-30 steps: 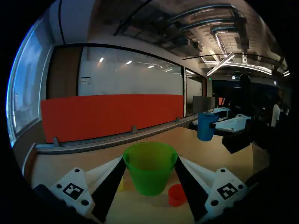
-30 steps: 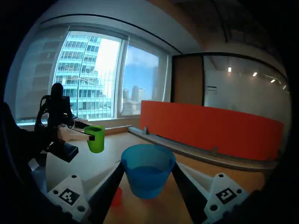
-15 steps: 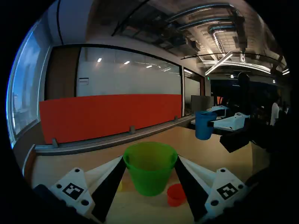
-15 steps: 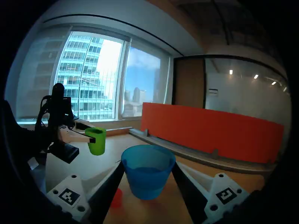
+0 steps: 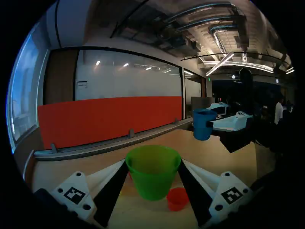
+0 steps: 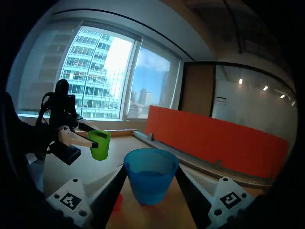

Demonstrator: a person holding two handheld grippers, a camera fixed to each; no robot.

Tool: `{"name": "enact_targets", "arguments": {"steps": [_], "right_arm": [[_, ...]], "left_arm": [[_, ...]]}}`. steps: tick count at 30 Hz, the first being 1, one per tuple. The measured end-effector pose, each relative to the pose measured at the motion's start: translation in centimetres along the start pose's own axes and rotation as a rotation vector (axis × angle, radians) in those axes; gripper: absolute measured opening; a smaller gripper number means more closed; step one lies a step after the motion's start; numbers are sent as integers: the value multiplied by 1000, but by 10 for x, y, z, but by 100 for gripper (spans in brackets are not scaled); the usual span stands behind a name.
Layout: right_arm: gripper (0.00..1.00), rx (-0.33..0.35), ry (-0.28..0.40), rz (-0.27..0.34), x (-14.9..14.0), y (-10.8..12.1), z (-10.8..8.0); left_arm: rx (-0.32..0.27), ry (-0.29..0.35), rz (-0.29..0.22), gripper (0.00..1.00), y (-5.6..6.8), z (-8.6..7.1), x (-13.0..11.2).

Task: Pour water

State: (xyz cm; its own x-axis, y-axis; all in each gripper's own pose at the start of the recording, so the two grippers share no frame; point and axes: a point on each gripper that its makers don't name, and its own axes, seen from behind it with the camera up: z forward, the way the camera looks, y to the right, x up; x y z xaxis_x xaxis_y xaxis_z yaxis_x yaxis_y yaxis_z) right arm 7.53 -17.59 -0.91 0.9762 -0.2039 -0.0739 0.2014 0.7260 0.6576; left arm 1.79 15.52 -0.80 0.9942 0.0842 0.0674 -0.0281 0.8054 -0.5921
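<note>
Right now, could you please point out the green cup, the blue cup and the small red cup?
green cup (image 5: 153, 181): left gripper view, front of its outer wall.
blue cup (image 6: 151, 187): right gripper view, front of its outer wall.
small red cup (image 5: 177, 200): left gripper view, its outer side below the rim.

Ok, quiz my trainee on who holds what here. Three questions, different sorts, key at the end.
1. Fill in: the small red cup stands on the ____.
2. True or false: the left gripper is shut on the green cup.
3. Which cup does the right gripper hold?
A. the red cup
B. the blue cup
C. the green cup

Key: 1. table; 2. true; 3. B
</note>
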Motion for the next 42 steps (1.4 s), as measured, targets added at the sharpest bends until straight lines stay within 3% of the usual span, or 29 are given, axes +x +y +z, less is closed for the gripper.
{"name": "enact_targets", "arguments": {"steps": [15, 42], "right_arm": [[90, 18, -2, -109, 14, -3, 12], [90, 36, 10, -379, 57, -7, 37]], "left_arm": [[-39, 3, -5, 88, 20, 4, -4], [-102, 7, -17, 88, 50, 15, -12]]}}
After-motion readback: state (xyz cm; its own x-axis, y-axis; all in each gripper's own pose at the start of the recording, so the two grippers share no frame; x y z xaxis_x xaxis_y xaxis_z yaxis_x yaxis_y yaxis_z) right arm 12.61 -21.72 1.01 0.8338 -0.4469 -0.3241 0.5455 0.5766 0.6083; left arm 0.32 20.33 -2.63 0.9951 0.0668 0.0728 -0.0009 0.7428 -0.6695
